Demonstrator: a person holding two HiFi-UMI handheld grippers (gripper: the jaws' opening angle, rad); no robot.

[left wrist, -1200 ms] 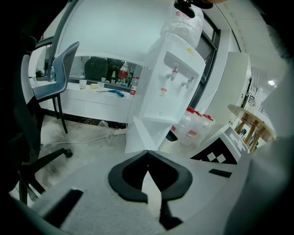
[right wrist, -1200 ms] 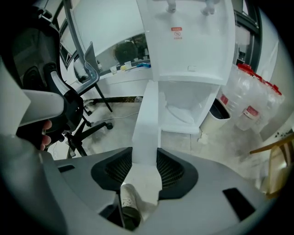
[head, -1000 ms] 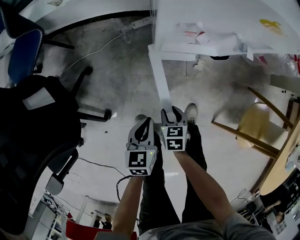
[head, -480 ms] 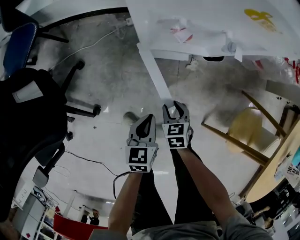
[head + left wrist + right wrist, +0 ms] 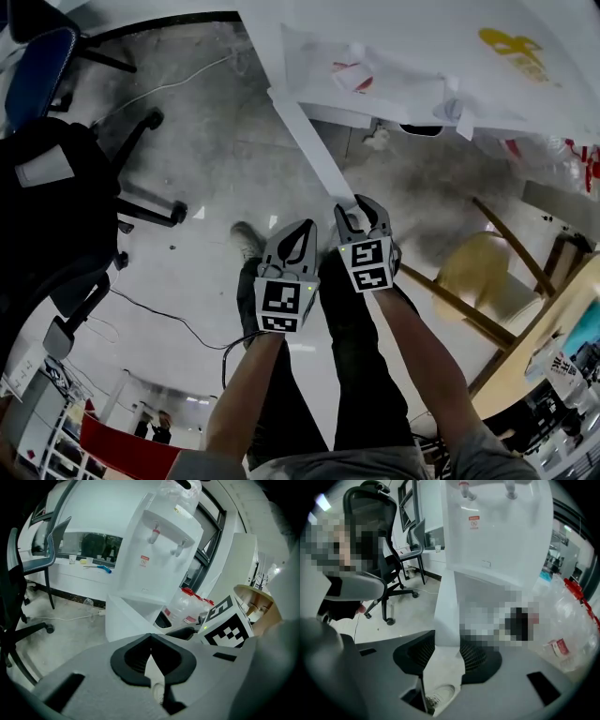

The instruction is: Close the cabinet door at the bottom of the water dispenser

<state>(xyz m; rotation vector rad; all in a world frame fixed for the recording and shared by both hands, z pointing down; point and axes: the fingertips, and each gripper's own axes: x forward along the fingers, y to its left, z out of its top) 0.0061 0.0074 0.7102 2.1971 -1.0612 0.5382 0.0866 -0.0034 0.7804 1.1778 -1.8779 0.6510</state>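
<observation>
Task's thing: the cabinet door (image 5: 311,148) stands open at the foot of the water dispenser (image 5: 422,66), its free edge swung out toward the person and seen edge-on from the head view
Grip: the right gripper (image 5: 357,214) has its jaws partly apart and clamped on the door's free edge, which fills the gap between the pads
Spare hand: the left gripper (image 5: 300,234) hovers just beside the right one, jaws together with nothing in them, clear of the door
Step in hand: by my reading, swinging the door shut on its hinge
How to do it well: follow the hinge's arc rather than pushing straight; roll the wrist with the door so the edge does not twist in the pads; let go before the inner jaw is trapped against the cabinet frame, then finish with a push on the door's face
Cabinet: a dark opening shows behind the door in the left gripper view; what is inside I cannot tell
Bottles: clear bottles (image 5: 186,609) with red caps sit low beside the dispenser; whether they hold water I cannot tell
</observation>
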